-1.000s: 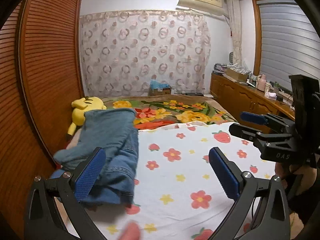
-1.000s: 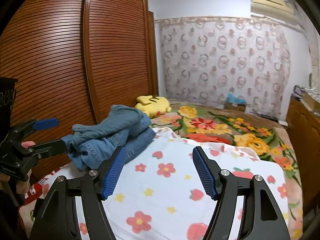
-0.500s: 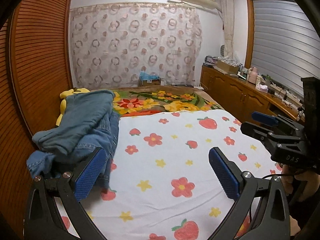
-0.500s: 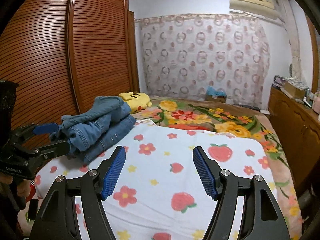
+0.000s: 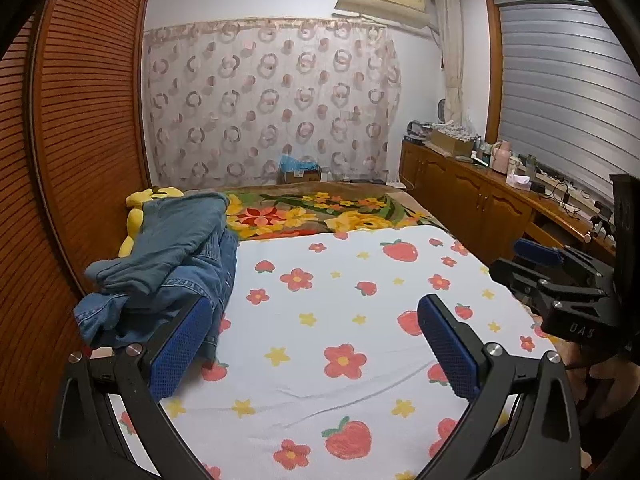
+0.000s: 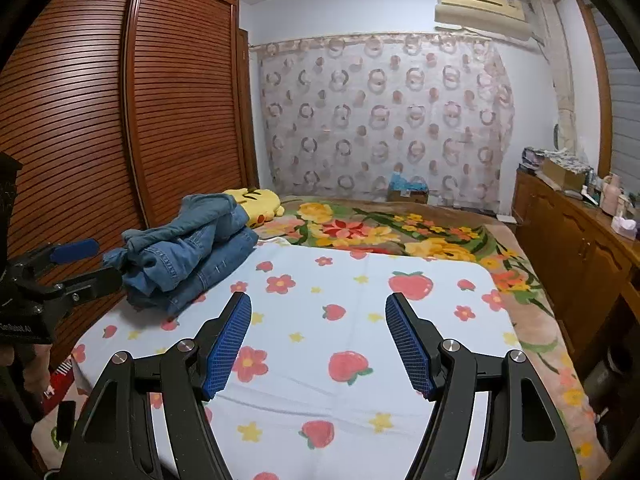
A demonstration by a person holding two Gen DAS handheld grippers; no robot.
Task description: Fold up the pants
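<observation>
Blue denim pants (image 5: 172, 256) lie in a crumpled pile on the left side of the bed, on the white sheet with flowers and strawberries (image 5: 352, 320). They also show in the right wrist view (image 6: 188, 248). My left gripper (image 5: 312, 344) is open and empty, above the sheet, with the pile just beyond its left finger. My right gripper (image 6: 318, 340) is open and empty over the middle of the sheet, to the right of the pile. Each gripper shows at the edge of the other's view.
A yellow plush toy (image 5: 138, 208) lies behind the pants. A wooden slatted wardrobe (image 6: 120, 120) runs along the left. A floral blanket (image 5: 320, 212) covers the far bed. A wooden cabinet (image 5: 480, 200) with clutter stands on the right.
Both grippers have pulled back and risen from the pants pile, so more of the sheet shows. Both stayed open. The pants have not moved.
</observation>
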